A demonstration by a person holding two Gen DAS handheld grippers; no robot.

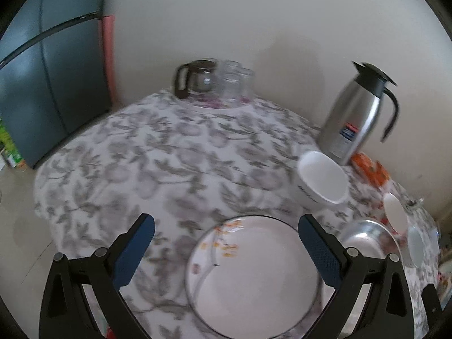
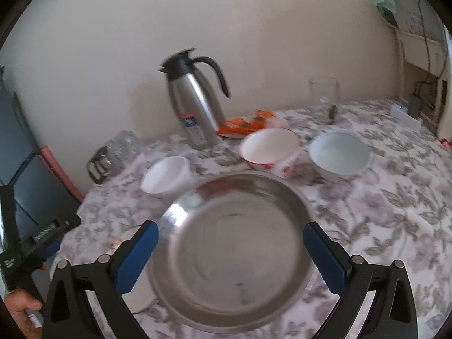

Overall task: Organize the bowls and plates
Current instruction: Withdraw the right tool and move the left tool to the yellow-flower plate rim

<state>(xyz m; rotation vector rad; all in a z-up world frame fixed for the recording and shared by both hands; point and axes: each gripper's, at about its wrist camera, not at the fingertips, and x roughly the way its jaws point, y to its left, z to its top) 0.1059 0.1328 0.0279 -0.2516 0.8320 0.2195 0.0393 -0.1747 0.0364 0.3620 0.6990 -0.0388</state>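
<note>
Left hand-held gripper (image 1: 226,233) jaws apart, empty, over floral plate (image 1: 254,276) on table (image 1: 169,147). Right hand-held gripper (image 2: 230,240) jaws apart, empty, over steel plate (image 2: 234,251). Beyond: small white bowl (image 2: 166,176), red-rimmed bowl (image 2: 269,145), pale bowl (image 2: 340,155). Far: flask (image 2: 195,104).
</note>
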